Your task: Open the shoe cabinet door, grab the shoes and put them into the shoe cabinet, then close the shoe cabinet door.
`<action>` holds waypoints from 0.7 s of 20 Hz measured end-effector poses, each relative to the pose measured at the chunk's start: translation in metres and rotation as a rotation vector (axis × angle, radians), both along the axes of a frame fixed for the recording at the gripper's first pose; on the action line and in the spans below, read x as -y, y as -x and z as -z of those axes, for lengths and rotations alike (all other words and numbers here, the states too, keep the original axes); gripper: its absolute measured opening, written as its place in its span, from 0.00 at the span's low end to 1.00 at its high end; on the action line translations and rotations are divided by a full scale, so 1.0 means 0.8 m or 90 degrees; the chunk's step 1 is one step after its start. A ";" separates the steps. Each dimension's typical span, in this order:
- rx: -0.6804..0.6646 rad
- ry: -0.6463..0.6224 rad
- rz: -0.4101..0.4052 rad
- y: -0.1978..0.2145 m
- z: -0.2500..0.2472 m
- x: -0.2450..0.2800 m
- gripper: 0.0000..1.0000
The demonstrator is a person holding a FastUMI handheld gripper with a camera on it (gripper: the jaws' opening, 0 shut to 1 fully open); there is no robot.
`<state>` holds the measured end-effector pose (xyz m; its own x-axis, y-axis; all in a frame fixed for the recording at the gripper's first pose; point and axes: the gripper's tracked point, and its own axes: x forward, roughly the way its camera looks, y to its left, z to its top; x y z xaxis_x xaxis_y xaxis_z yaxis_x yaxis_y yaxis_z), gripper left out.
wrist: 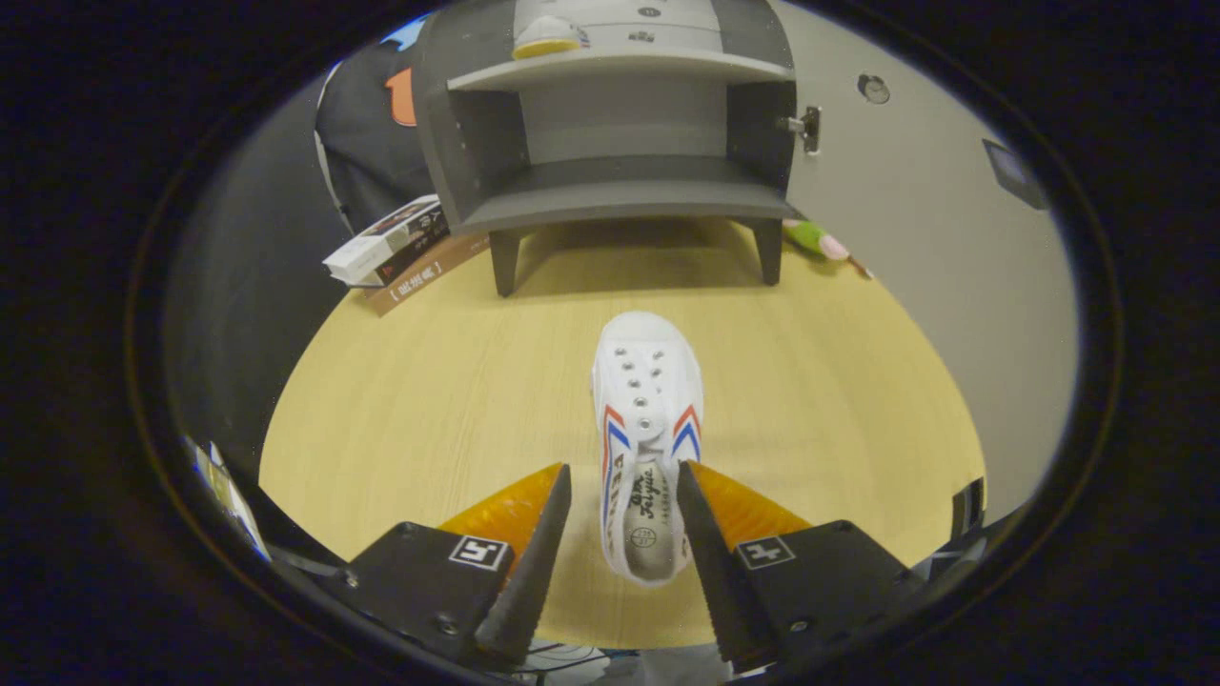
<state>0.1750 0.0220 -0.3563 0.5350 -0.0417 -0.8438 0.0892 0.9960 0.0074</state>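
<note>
**Sneaker sitting between the fingers, cabinet open behind it**

Gripper [623, 481] first: its two fingers are spread fairly wide, and the heel end of a white canvas sneaker [648, 429] sits right in the gap between them. Right finger looks like it's at or very close to the shoe's side. Left one has a visible sliver of table between it and the shoe, so I wouldn't call this a grip. Whether the right side actually touches, can't tell from here.

Shoe itself lies flat on its sole on the light wood table [429, 400], toe pointing away from the gripper toward the cabinet. No laces in it, just rows of metal eyelets, plus red and blue stripes on both sides near the opening.

Further back there's a stretch of bare tabletop, then the grey shoe cabinet [620, 143] standing on short dark legs. Its door [915, 219] is swung open off to the right, hinge showing at the cabinet's right edge. Lower compartment has nothing in it. On the shelf above sits what looks like another shoe with a yellow sole [545, 38], but it's small and partly cut off.

Left of the cabinet legs is a little stack of books [396, 252]. Right of them, by the door, lies a small green and pink toy [820, 240].
</note>
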 end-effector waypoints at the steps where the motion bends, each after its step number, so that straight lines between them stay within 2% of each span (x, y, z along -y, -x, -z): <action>1: -0.013 -0.011 0.009 0.001 0.001 -0.003 0.63; 3: -0.029 -0.022 0.019 -0.004 0.010 -0.008 0.50; 5: -0.053 -0.038 0.008 -0.005 0.026 -0.012 0.37; 7: -0.045 -0.048 0.004 -0.010 0.024 -0.011 0.22; 8: -0.041 -0.069 0.005 -0.013 0.025 -0.017 0.19; 10: -0.032 -0.083 -0.002 -0.016 0.019 -0.018 0.05; 14: 0.008 -0.062 -0.045 -0.027 -0.008 -0.008 0.04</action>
